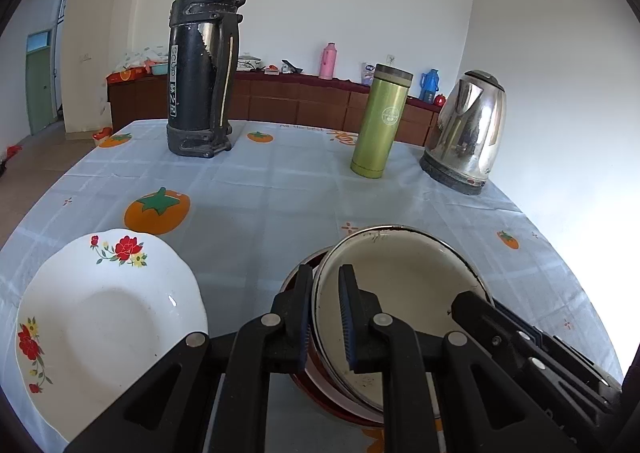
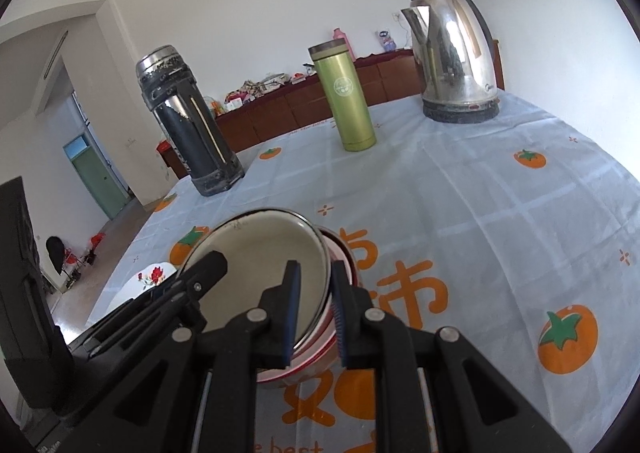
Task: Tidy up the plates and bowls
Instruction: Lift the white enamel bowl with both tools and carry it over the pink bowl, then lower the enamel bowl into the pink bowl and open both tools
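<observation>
Round cream enamel bowl (image 1: pixel 400 285), chipped rim

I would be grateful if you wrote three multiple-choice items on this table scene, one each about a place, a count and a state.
1. Where does the flowered plate lie, in the left wrist view?
A. Left of the stacked bowls
B. Behind the kettle
C. On top of the green flask

2. How many tall vessels stand at the far side of the table?
A. One
B. Three
C. Five

3. How does each gripper meet the cream bowl?
A. Jaws wide, clear of it
B. Jaws closed on its rim
C. Pushing it from underneath

Answers:
1. A, the plate sits on the tablecloth left of the stack.
2. B, the black thermos, the green flask and the steel kettle.
3. B, the left gripper and the right gripper each pinch the rim from opposite sides.
</observation>
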Action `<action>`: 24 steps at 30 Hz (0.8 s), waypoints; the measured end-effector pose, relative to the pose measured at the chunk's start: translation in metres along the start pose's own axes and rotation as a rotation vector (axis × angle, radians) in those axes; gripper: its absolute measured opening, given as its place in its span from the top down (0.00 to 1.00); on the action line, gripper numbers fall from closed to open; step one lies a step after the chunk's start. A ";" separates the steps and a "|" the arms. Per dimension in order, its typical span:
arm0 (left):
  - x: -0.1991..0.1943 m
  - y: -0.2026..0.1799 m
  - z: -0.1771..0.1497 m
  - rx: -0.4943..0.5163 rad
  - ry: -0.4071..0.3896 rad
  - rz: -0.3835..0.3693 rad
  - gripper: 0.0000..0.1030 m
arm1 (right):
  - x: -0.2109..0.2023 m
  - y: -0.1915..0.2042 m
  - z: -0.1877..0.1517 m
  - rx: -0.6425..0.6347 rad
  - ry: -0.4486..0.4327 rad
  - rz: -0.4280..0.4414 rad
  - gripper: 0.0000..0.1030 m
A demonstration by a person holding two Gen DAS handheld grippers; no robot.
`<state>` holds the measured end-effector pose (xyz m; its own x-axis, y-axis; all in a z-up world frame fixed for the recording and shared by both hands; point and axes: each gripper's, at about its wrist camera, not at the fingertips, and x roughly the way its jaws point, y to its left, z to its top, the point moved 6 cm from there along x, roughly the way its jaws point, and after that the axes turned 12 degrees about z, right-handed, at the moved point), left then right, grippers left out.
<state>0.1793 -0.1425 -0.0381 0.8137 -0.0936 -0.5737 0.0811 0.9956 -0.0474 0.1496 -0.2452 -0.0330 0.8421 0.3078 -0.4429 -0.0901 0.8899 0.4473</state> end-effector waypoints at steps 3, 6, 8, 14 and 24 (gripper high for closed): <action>0.002 0.001 -0.001 0.001 0.002 0.007 0.85 | 0.001 0.002 -0.001 -0.012 -0.001 -0.004 0.85; 0.003 0.002 -0.001 0.002 0.000 0.011 0.85 | 0.002 0.002 -0.003 -0.016 -0.004 0.000 0.85; 0.003 0.002 -0.001 0.002 -0.002 0.012 0.85 | 0.002 0.002 -0.003 -0.023 -0.006 0.000 0.85; 0.006 0.007 -0.001 -0.001 0.001 0.030 0.85 | 0.006 0.005 -0.005 -0.073 -0.019 -0.012 0.81; 0.005 0.009 -0.002 0.007 -0.014 0.055 0.85 | -0.003 0.000 -0.004 -0.011 -0.061 0.082 0.57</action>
<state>0.1830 -0.1336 -0.0436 0.8248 -0.0391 -0.5640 0.0400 0.9991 -0.0107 0.1451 -0.2448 -0.0344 0.8626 0.3591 -0.3565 -0.1658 0.8662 0.4713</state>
